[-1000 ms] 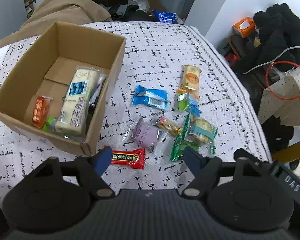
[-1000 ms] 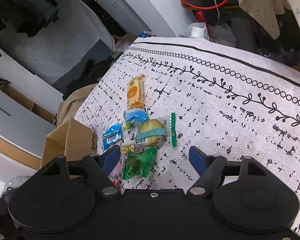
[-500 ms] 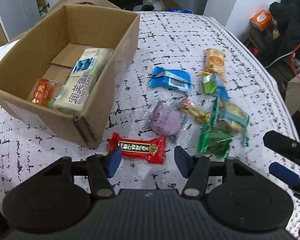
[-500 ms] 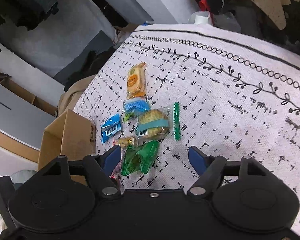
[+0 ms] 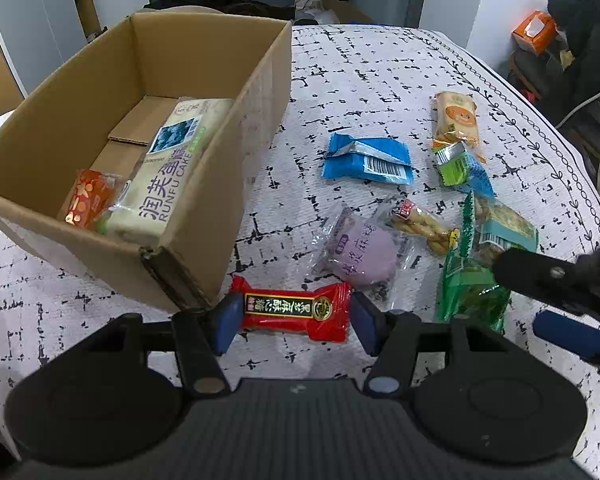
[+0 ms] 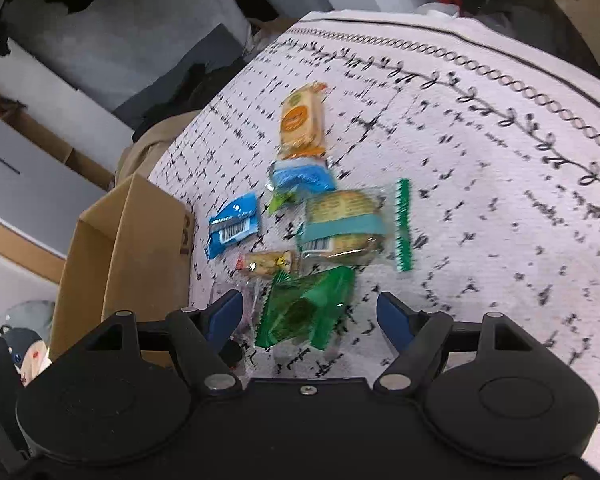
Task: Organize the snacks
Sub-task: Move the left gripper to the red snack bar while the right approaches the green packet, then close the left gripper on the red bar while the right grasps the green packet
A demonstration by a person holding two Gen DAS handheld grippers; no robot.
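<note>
A red snack bar lies on the patterned cloth just in front of the cardboard box. My left gripper straddles it, one blue pad at each end of the wrapper; the pads do not visibly squeeze it. The box holds a long cake pack and an orange packet. My right gripper hangs open over a green packet, which the left wrist view shows as the green packet beside the right gripper.
Loose snacks lie to the right of the box: a purple cake, a blue packet, an orange cracker pack, a teal-banded cookie pack. The table's curved edge runs on the right, with dark clothes and an orange tissue box beyond.
My left gripper sank toward the red snack bar and narrowed its jaws; the bar now sits between the pads. My right gripper slid closer to the green packet and entered the left wrist view.
</note>
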